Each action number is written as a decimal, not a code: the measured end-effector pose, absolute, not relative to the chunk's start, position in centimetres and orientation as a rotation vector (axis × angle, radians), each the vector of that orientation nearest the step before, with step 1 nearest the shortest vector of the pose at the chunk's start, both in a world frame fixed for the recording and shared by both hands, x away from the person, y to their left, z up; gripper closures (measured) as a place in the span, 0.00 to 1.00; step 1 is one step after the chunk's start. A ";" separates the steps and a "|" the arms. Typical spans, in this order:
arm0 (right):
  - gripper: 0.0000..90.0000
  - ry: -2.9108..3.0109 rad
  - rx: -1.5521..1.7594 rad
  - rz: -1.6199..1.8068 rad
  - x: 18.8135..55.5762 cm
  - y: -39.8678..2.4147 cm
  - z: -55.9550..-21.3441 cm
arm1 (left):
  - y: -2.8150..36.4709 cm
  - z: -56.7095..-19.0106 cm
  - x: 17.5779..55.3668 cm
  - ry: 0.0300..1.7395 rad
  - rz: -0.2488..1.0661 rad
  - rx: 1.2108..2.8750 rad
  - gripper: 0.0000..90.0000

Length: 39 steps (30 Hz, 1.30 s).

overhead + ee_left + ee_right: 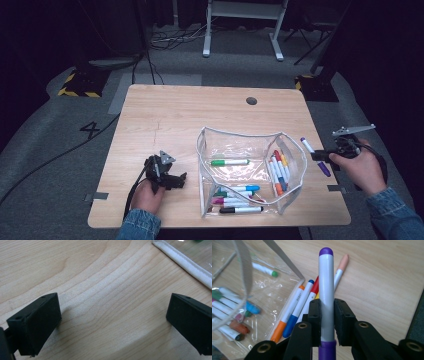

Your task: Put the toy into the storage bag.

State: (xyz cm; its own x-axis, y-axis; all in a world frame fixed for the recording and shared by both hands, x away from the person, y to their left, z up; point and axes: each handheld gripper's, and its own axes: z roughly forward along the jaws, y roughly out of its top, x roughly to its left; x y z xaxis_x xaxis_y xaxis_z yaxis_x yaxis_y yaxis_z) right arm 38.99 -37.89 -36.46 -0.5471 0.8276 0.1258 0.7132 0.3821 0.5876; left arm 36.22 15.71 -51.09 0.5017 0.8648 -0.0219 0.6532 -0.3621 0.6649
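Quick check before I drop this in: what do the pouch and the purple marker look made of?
Pouch: looks like clear soft plastic, glossy; the markers inside show through and the walls crease and glint. Its white edging seems woven fabric. Purple marker: apparently smooth hard plastic, with a white satin barrel and purple ends, clamped by the right gripper.

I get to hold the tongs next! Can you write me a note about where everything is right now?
Right tongs: shut on the purple-capped white marker, lifted by the table's right edge.
Left tongs: open, empty, resting on the light wooden table.
Clear plastic pouch with white trim: open, many coloured markers inside.
Done: purple marker picked up.
Left: probably put it in the pouch.
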 end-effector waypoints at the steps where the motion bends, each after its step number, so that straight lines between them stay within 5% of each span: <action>1: 0.86 2.451 1.368 0.894 39.0 -37.8 -35.9 | 15.7 -51.1 36.2 1.238 0.444 2.131 0.00; 23: 0.86 2.621 0.912 0.982 37.9 -31.7 -27.5 | 15.7 -51.1 36.2 1.243 0.445 2.131 0.00; 39: 0.86 2.829 0.598 0.898 36.3 -24.1 -26.8 | 15.7 -51.1 36.2 1.243 0.444 2.131 0.00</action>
